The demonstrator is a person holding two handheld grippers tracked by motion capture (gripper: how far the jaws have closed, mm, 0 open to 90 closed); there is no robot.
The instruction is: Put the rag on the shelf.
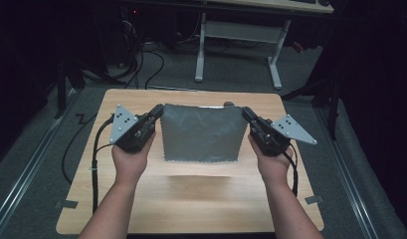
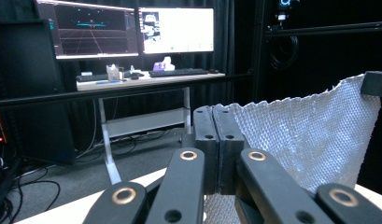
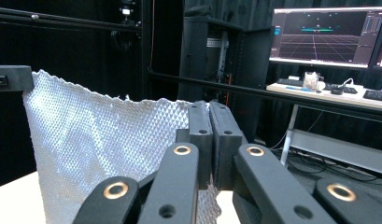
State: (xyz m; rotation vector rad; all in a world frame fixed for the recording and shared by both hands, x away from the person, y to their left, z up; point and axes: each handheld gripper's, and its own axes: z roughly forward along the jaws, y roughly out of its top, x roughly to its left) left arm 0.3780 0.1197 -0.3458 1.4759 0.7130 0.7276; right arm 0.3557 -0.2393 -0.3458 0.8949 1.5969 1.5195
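Two tools, left tool (image 1: 157, 110), right tool (image 1: 247, 113), grey cloth (image 1: 201, 132) stretched between

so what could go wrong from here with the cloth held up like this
1. The left gripper and right gripper each pinch only a top corner of the grey cloth, so a corner could slip out.
2. The top edge sags between them in the gripper views; pulling apart unevenly might tug it free.
3. The hanging bottom edge may crumple on the table when lowered.
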